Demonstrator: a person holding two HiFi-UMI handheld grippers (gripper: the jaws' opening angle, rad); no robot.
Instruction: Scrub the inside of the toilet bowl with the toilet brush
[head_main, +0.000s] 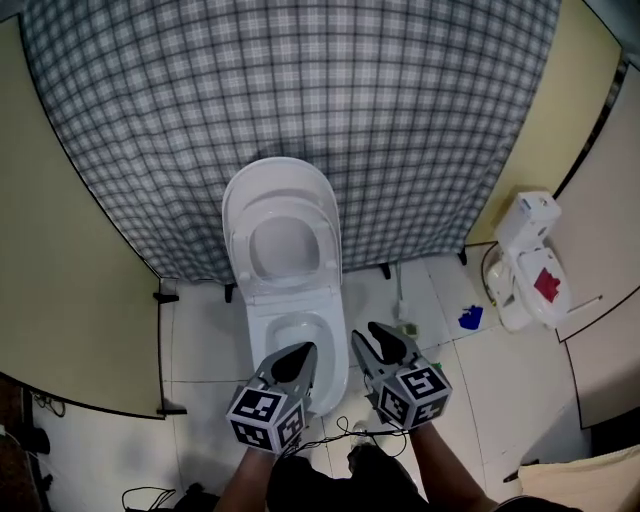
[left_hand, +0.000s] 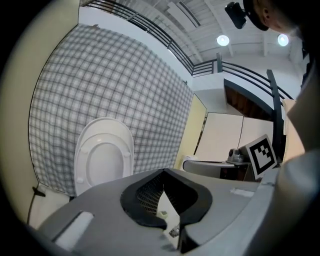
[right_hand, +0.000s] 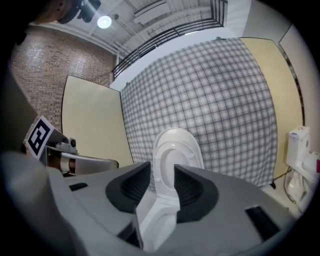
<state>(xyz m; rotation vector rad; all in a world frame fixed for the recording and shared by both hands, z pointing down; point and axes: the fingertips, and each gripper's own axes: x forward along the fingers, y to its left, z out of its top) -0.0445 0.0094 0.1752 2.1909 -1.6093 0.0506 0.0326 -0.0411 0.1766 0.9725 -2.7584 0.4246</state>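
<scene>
Both grippers hang over the near rim of the toilet bowl (head_main: 296, 335). The left gripper (head_main: 303, 352) has its jaws together and empty. The right gripper (head_main: 378, 337) has its jaws apart, with nothing between them.

Step in hand, as judged: the approach. The brush is not yet taken and no scrubbing has begun.

Next move, as judged: the right gripper goes to the brush handle, sets its jaws around it, clamps, and lifts it clear before it turns to the bowl.

The bowl is white and open, at 12 o'clock from the left gripper. Its seat and lid (head_main: 283, 225) are raised against the checked curtain (head_main: 300, 100).

The toilet brush (head_main: 399, 295) appears as a thin upright handle in a greenish holder (head_main: 405, 328). It stands on the floor just right of the bowl, at 1 o'clock from the right gripper, and neither gripper touches it.
</scene>
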